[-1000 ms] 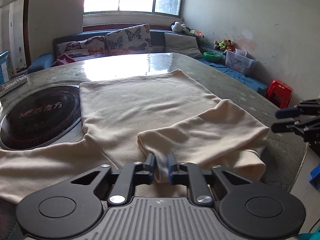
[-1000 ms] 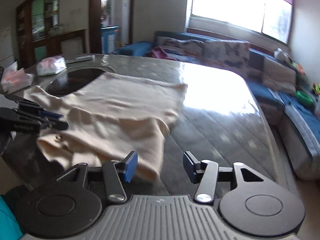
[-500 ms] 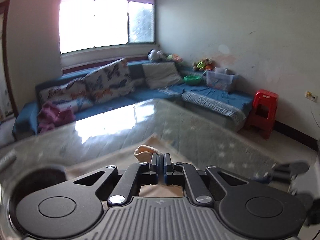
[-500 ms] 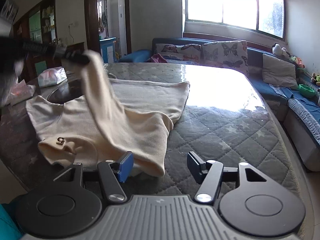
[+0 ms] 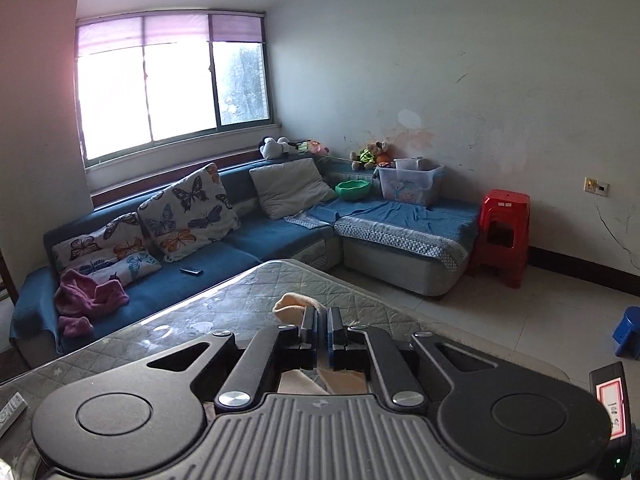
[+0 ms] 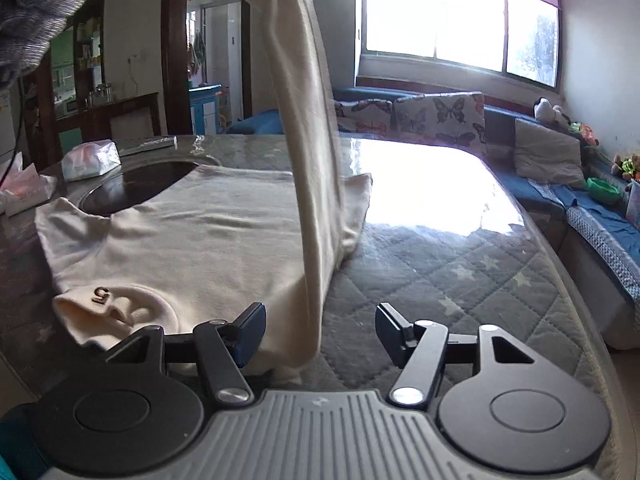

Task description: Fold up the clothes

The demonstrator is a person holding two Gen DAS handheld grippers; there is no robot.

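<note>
Your left gripper (image 5: 323, 320) is pinched tight on the end of the sleeve (image 6: 308, 152), and a little cream lump of cloth pokes out just past its tips. A moment ago this gripper was low, right down at the shirt (image 6: 192, 236), and its camera saw cloth all around. Now it has gone up high, so its camera sees mostly the blue sofa (image 5: 240, 240) and the window, with only a strip of the quilted surface (image 5: 248, 296) below. From your right gripper (image 6: 321, 332) you can see what that did: the sleeve now hangs like a tall cream band from above, down to the shirt just in front of the right gripper. The rest of the shirt lies flat on the surface, ahead and to the left of the right gripper, with one corner over a dark round plate (image 6: 136, 184). Your right gripper has just been opening, its jaws are apart and they press on nothing; the bottom of the sleeve hangs just by its left jaw. So the sleeve looks ready to be carried across and laid over the shirt. That fold is not done yet.
</note>
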